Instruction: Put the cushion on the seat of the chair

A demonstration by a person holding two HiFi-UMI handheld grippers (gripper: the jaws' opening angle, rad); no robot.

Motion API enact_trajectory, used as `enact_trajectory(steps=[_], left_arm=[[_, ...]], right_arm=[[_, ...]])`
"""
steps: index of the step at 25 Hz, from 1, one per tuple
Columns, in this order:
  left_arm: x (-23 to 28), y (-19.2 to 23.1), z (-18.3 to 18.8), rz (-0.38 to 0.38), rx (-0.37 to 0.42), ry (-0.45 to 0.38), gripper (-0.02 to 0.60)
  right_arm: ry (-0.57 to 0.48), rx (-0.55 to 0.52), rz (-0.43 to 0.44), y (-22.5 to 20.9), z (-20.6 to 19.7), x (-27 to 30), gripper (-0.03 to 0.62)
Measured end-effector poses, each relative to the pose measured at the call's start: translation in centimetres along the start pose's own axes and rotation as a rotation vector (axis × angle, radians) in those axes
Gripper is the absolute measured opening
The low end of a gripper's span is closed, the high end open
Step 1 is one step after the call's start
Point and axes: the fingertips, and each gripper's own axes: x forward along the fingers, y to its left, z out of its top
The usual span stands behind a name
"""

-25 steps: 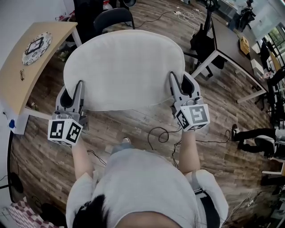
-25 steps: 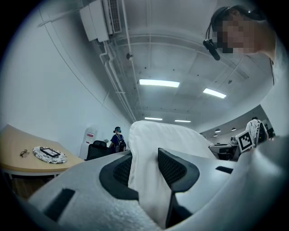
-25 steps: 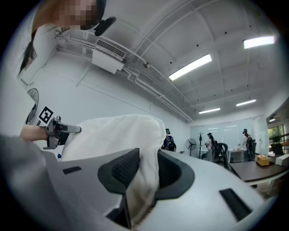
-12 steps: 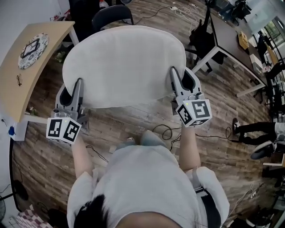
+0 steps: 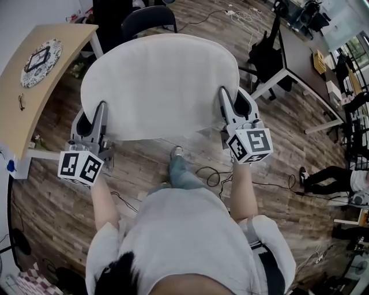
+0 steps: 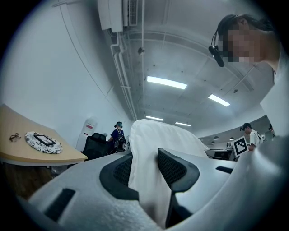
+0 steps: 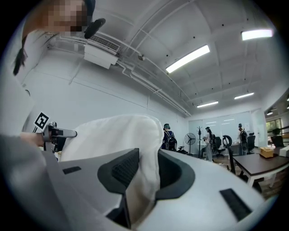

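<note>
I carry a large white oval cushion (image 5: 160, 83) flat in front of me, above the wooden floor. My left gripper (image 5: 99, 115) is shut on its left edge and my right gripper (image 5: 228, 103) is shut on its right edge. In the left gripper view the cushion (image 6: 158, 135) is pinched between the black pads of the left gripper (image 6: 146, 169). In the right gripper view the cushion (image 7: 113, 135) hangs squeezed between the pads of the right gripper (image 7: 146, 169). A black chair (image 5: 147, 16) stands just beyond the cushion; the cushion hides most of it, seat included.
A curved wooden table (image 5: 23, 98) with a round patterned object (image 5: 37, 56) stands at the left. A dark desk (image 5: 300, 52) and a black bag (image 5: 265, 55) are at the right. Cables (image 5: 210, 173) lie on the floor. Someone's legs (image 5: 328, 178) show at the far right.
I have stepped forward: the floor and furniture slid back under the cushion, and my foot now shows below its near edge. Both grips are unchanged.
</note>
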Motion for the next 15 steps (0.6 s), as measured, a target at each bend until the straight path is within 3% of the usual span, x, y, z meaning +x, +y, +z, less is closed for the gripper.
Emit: enact_trajectory(steps=[15], left_arm=[[14.2,2.1,-1.7,0.053,0.016,0.018,0.127]], right_arm=[[-0.003,0.021,0.061,-10.1,-1.9,12.0,0.09]])
